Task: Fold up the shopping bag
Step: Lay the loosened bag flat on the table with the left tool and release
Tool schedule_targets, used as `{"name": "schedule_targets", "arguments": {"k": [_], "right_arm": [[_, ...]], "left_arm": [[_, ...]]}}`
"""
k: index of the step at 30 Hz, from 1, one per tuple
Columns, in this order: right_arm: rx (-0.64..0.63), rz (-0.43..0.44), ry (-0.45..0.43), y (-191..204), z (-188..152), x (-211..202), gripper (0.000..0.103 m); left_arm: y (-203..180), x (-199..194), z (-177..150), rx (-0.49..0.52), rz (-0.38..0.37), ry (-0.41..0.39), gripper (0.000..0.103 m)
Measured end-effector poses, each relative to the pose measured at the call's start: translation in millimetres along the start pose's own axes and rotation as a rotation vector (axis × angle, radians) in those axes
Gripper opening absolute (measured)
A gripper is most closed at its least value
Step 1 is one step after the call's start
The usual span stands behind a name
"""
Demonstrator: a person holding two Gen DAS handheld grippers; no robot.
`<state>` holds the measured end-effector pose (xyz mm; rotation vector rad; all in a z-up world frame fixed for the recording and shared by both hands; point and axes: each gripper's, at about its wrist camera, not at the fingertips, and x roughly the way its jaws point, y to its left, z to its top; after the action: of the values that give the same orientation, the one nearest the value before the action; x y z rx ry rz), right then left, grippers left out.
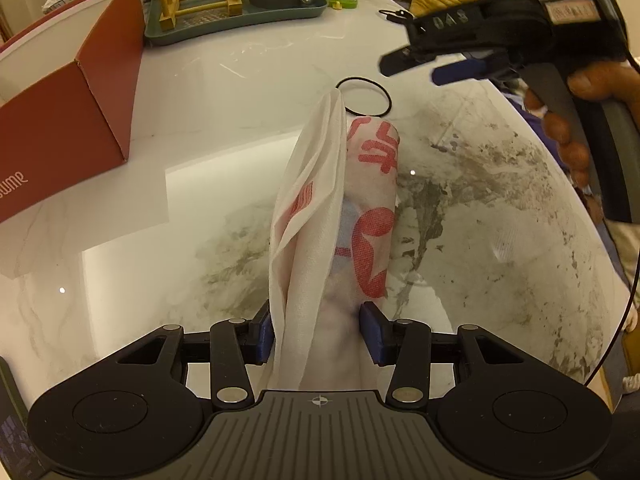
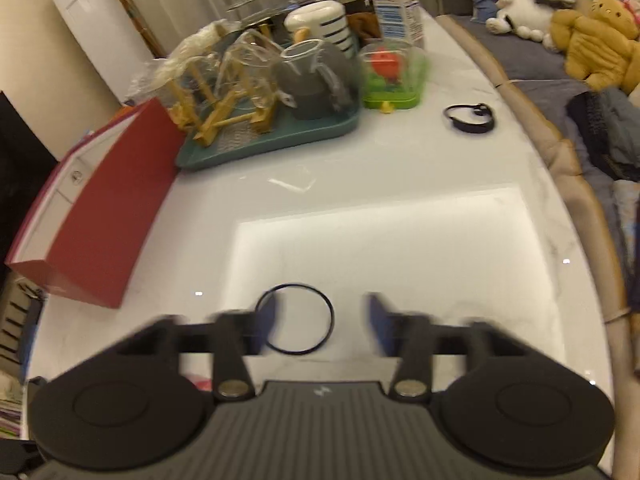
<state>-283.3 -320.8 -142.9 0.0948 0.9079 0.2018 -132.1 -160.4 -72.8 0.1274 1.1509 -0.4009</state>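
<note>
- Nearest in the left wrist view, the left gripper (image 1: 318,330) has its blue fingers (image 1: 264,334) set either side of the shopping bag (image 1: 340,216). The left pad touches the cloth, the right one stands just beside it, so it reads as a loose hold rather than a firm pinch; I cannot tell how hard it bites.
- The bag is gathered into a long, narrow bundle, white with red print. Its long axis runs straight away from the left fingers, from bottom centre of the frame up toward the middle, and its far end lies on the marble surface (image 1: 500,200).
- Touching that far tip lies a black elastic ring (image 1: 366,96), flat on the surface.
- In the right wrist view, the right gripper (image 2: 320,326) is blurred with its fingers spread and nothing between them. The ring (image 2: 295,319) lies directly ahead, in the gap between the finger tips, at lower centre.
- Seen from the left camera, the right gripper (image 1: 432,65) hangs at upper right, above and beyond the bag's tip, with a hand (image 1: 592,92) on its handle.
- My judgement: the right gripper is nearer the ring, the left nearer the bag. Any banding would turn on the ring lying in line with the bundle's far end.
- Farther back stand a red box (image 1: 72,92) at the left and a teal tray (image 1: 240,20) of glassware.
</note>
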Motion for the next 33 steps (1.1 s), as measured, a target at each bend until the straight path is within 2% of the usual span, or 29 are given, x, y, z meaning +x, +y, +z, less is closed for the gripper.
{"name": "schedule_targets", "arguments": {"k": [2,5,12,14,17,19,22,24,26,33], "right_arm": [[-0.010,-0.010,-0.002,4,-7,-11,0.063],[0.044,0.067,-0.007,3,-21,-30,0.068],[0.014,0.086,-0.027,21,-57,-64,0.069],[0.004,0.077,-0.030,27,-65,-75,0.069],[-0.021,0.068,0.006,42,-78,-89,0.069],[-0.051,0.093,0.052,56,-93,-95,0.069],[-0.096,0.117,0.119,76,-114,-97,0.069],[-0.128,0.104,0.150,88,-123,-96,0.068],[-0.153,0.044,0.178,95,-128,-94,0.068],[-0.132,0.017,0.189,95,-138,-100,0.068]], "left_arm": [[2,-4,0,-0.020,-0.011,-0.007,0.045],[6,-16,1,-0.062,-0.006,-0.023,0.045],[14,-43,5,-0.161,0.004,-0.061,0.045],[16,-51,6,-0.190,0.006,-0.072,0.049],[19,-63,7,-0.232,0.011,-0.088,0.063],[16,-65,1,-0.231,0.027,-0.073,0.071],[9,-66,-11,-0.222,0.054,-0.043,0.072],[4,-67,-19,-0.216,0.073,-0.023,0.072],[0,-68,-27,-0.210,0.091,-0.003,0.072],[-4,-67,-43,-0.202,0.116,0.032,0.072]]}}
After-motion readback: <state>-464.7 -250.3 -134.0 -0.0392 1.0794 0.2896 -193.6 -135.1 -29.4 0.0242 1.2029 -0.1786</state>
